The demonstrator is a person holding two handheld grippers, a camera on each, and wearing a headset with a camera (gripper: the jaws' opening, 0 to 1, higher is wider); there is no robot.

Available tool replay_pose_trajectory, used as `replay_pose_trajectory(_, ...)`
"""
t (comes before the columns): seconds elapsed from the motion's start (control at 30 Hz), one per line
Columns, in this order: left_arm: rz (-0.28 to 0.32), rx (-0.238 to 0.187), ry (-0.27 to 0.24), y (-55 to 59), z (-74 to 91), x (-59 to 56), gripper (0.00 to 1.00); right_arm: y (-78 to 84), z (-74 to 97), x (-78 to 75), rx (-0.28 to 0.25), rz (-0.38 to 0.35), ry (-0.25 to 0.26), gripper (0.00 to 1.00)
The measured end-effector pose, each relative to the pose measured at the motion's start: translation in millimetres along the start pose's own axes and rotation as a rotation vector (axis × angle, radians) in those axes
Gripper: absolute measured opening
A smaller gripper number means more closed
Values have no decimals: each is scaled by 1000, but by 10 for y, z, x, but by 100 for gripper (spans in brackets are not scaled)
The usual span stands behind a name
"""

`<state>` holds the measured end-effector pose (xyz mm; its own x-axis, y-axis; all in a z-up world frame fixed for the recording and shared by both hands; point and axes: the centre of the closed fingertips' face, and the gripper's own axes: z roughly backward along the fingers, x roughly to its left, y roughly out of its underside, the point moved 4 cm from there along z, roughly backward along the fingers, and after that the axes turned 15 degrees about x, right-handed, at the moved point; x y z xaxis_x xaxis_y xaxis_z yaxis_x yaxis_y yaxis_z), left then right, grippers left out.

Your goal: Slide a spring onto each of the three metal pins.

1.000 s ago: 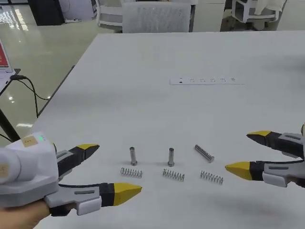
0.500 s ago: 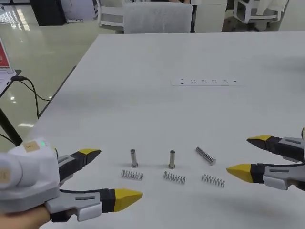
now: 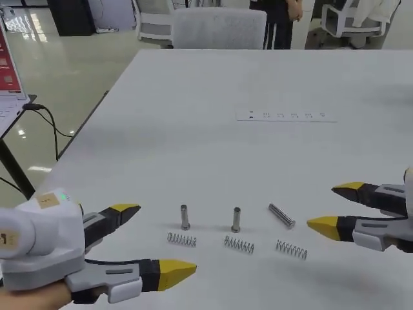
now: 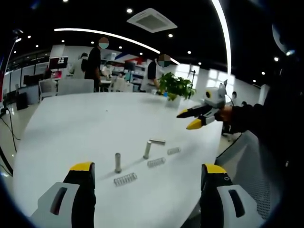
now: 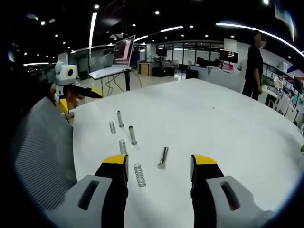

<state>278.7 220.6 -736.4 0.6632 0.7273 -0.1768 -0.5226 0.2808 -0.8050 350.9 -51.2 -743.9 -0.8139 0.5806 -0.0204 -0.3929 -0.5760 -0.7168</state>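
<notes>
Right gripper [image 3: 321, 206] has edged toward lying pin [image 3: 281, 216].

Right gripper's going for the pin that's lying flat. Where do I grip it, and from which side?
Likely mid-shaft on the lying pin, coming down from above with the right gripper, open jaws set across its length. It lies flat and diagonal on the table, so only the shaft's sides are free to pinch.

Right gripper [image 3: 321, 206]: grey-and-yellow, two-jaw; its rear body is cut by the head view's right edge.
Left gripper [image 3: 167, 237]: grey-and-yellow, two-jaw; its rear runs off the bottom-left corner.
Table strip [image 3: 286, 116]: white, inset; its dark marks are too small to read.
</notes>
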Motion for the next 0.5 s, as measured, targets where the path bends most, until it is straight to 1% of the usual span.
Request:
replay_pose_trajectory(0.13,0,3,3,2,-13,-3,89,27,-19,-27,15,-10,1,50)
replay_pose_trajectory(0.3,0,9,2,12,-17,6,89,5,-39,-63,14,-18,2,48)
replay_pose_trajectory(0.5,1,18,-1,18,-23,1,89,7,-91,-68,24,-19,-5,46)
